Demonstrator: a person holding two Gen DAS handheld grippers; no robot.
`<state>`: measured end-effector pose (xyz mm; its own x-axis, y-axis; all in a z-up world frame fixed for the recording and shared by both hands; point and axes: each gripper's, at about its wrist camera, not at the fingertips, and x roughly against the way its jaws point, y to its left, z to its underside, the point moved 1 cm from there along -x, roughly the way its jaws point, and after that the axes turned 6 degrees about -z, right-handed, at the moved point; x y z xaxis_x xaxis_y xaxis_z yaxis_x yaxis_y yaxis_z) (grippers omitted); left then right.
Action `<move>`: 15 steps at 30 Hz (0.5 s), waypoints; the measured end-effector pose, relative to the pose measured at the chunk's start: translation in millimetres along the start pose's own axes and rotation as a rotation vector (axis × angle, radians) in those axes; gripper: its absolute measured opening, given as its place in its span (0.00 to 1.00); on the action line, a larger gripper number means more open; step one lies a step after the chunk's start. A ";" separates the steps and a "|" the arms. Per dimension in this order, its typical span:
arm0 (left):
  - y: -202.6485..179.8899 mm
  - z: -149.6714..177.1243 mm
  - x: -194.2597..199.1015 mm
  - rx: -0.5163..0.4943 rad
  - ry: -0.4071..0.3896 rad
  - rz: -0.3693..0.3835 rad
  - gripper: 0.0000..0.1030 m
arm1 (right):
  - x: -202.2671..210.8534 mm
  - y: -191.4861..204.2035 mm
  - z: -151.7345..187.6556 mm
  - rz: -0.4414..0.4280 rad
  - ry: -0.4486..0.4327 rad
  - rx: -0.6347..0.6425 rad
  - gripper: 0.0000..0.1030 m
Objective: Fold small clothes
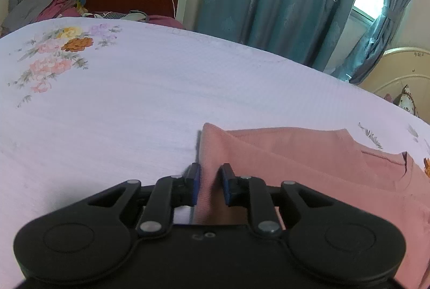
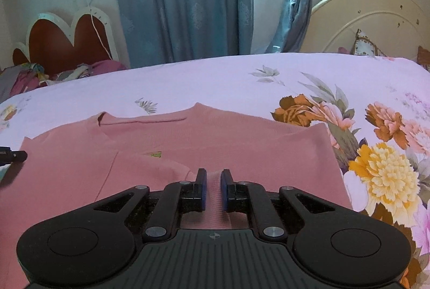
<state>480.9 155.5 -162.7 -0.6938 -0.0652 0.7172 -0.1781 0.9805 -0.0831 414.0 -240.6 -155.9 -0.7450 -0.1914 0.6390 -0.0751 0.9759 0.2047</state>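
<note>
On the floral bedspread (image 2: pixel 215 74), both my claws pinch the pink top (image 2: pixel 242 144).
My left claw (image 1: pixel 210 183) clenches a raised fold at the garment's edge; my right claw (image 2: pixel 214 185) grips a ridge of its hem, blue pads narrowly apart. The top lies flat, partly folded, its small neck label (image 2: pixel 156 154) unreadable.

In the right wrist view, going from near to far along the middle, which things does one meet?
Right hand-held gripper → pink garment → floral bedsheet → blue curtain.
</note>
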 end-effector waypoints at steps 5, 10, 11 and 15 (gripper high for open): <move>-1.4 -0.7 6.7 -0.013 -0.002 -0.021 0.25 | 5.7 7.1 0.9 -0.021 0.001 0.018 0.09; -3.8 3.4 36.1 -0.024 -0.050 0.009 0.28 | 11.6 16.5 5.0 -0.046 0.003 0.044 0.12; -5.2 6.2 43.5 -0.032 -0.055 0.025 0.28 | 11.9 17.4 6.3 -0.049 0.009 0.048 0.32; -16.9 25.7 66.7 -0.083 -0.039 0.081 0.28 | 18.7 24.5 13.8 -0.038 -0.018 0.089 0.66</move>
<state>419.7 129.8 -131.3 -0.7308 0.0091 0.6825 -0.0633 0.9947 -0.0810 389.2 -218.9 -149.2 -0.7524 -0.2269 0.6184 -0.1612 0.9737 0.1611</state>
